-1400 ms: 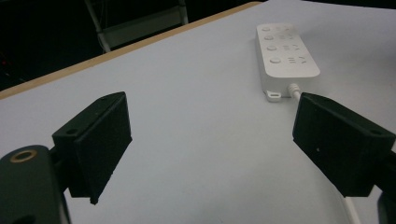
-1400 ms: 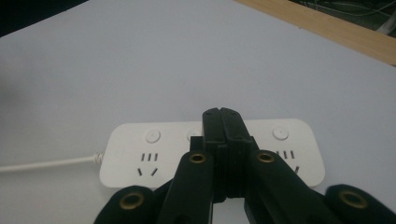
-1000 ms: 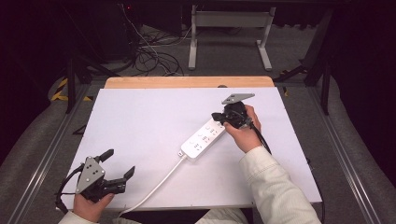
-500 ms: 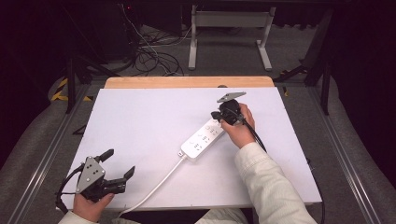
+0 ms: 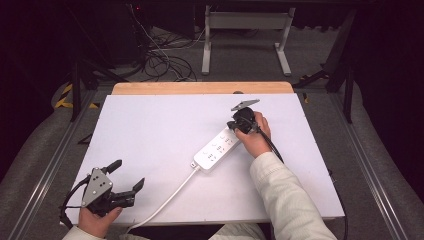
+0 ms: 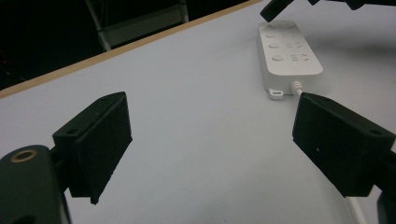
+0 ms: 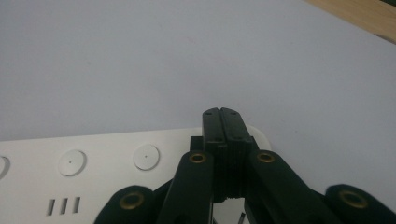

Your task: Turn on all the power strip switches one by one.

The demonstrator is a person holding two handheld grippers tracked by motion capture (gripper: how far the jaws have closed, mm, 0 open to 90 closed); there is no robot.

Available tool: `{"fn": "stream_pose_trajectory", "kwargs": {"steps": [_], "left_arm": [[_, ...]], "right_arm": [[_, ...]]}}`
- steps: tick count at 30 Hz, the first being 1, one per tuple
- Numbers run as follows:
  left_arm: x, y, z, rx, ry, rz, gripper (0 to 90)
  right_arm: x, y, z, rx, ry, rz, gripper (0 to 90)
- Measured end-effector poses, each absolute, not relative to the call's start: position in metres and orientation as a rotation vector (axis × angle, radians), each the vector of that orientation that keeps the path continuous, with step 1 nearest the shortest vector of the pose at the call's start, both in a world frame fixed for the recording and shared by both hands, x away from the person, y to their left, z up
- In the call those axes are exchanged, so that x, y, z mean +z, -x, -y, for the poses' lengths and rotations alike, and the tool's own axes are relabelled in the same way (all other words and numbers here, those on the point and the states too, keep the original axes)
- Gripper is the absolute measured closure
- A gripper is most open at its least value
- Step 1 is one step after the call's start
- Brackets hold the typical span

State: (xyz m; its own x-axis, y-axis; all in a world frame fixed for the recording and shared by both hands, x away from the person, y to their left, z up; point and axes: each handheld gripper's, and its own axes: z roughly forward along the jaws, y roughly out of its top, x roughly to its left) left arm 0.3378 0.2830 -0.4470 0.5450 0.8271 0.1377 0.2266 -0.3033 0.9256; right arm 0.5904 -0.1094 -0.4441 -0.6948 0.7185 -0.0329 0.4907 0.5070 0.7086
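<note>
Over at the far end of the power strip [image 5: 218,149] is where my right gripper [image 5: 235,125] sits, jaws pressed flat together with nothing between them. From the right gripper view the closed tips [image 7: 226,122] hang right over the end of the strip, just past a row of round white buttons [image 7: 146,157]; can't tell if they actually touch the plastic tbh. The strip lies diagonally around the middle of the white table [image 5: 150,130], and its white cord [image 5: 165,200] runs off toward my near edge.

My left gripper [image 5: 126,176] is way off at the near left corner of the table, well apart from the strip, jaws spread wide and holding nothing. In the left gripper view both black pads [image 6: 103,140] frame bare tabletop, with the strip's cord end [image 6: 295,87] farther off, near the right pad.
</note>
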Motion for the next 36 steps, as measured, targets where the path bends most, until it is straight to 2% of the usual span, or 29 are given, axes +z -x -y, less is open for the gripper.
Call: {"fn": "stream_pose_trajectory", "kwargs": {"steps": [36], "left_arm": [[-0.4475,-0.3378,-0.2835,0.774,-1.814,-0.875,12.0]], "right_arm": [[-0.4522,-0.5853,0.0998,0.897,-1.025,-2.383,90.0]]}}
